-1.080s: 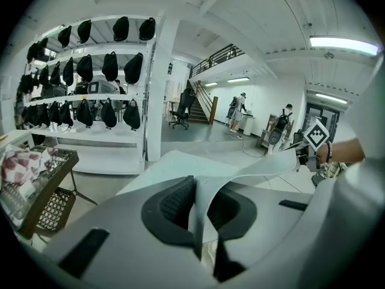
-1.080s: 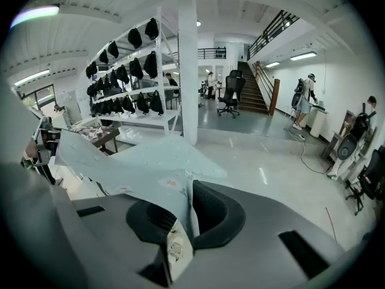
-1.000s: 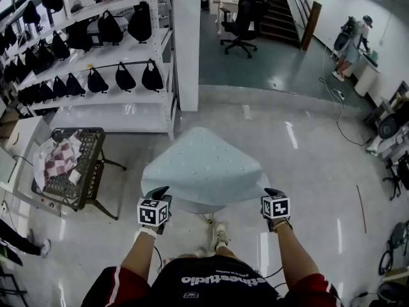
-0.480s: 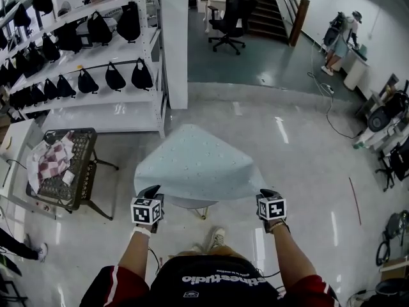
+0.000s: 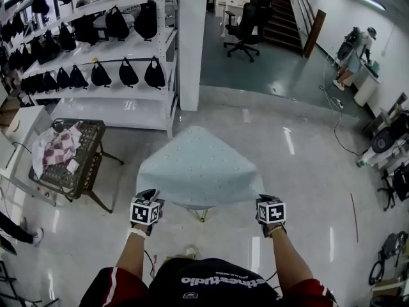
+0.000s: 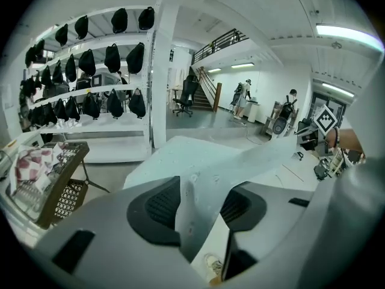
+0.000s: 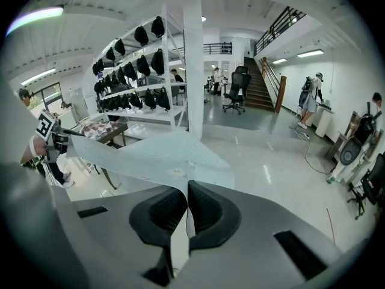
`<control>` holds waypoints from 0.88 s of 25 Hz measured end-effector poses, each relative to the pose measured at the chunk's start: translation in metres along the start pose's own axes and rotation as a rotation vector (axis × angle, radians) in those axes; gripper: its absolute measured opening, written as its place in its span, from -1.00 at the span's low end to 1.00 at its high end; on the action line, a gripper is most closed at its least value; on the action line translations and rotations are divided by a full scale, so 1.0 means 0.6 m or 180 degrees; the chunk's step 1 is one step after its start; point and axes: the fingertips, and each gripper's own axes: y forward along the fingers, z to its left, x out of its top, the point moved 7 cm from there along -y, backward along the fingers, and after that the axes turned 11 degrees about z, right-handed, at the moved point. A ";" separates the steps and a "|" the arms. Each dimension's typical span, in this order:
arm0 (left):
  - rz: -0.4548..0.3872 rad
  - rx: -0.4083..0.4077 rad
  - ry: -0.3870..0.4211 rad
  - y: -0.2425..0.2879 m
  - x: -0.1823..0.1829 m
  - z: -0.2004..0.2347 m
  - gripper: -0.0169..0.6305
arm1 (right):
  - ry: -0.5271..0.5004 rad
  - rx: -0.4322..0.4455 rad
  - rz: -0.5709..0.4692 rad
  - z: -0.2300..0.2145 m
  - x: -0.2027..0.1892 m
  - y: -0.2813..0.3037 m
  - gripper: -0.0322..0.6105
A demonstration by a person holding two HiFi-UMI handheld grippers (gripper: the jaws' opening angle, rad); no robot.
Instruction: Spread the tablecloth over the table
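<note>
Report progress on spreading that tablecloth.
Done: the tablecloth already drapes over the table. In hand: the right gripper pinches its near edge; the left gripper is opening its jaws, corner between them. Left: release the right corner and check it hangs evenly.

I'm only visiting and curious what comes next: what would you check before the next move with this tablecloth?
1. Tablecloth covers the table: ok, it is draped over the top.
2. Right gripper holds its corner: ok, the jaws are shut on the cloth.
3. Left gripper holds its corner: not ok, the jaws are opening and the cloth stands loose between them.
4. Cloth hangs evenly all round: cannot tell, the far edge is hidden.
5. Wire basket is apart from the cloth: ok.
</note>
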 end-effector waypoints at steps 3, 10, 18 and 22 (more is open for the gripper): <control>0.0030 0.0076 0.0030 -0.011 -0.016 -0.001 -0.34 | 0.0029 0.0012 -0.0020 0.000 0.001 0.002 -0.81; 0.0025 0.0229 -0.0096 -0.067 -0.052 0.021 -0.23 | 0.0051 0.0044 -0.0023 0.007 0.003 0.007 -0.81; -0.0245 0.0399 -0.0372 -0.123 -0.062 0.046 -0.33 | 0.0103 0.0172 -0.0088 0.025 0.012 0.019 -0.81; -0.0328 0.0410 -0.0404 -0.133 -0.055 0.044 -0.35 | 0.0051 0.0182 -0.0067 0.043 0.015 0.027 -0.80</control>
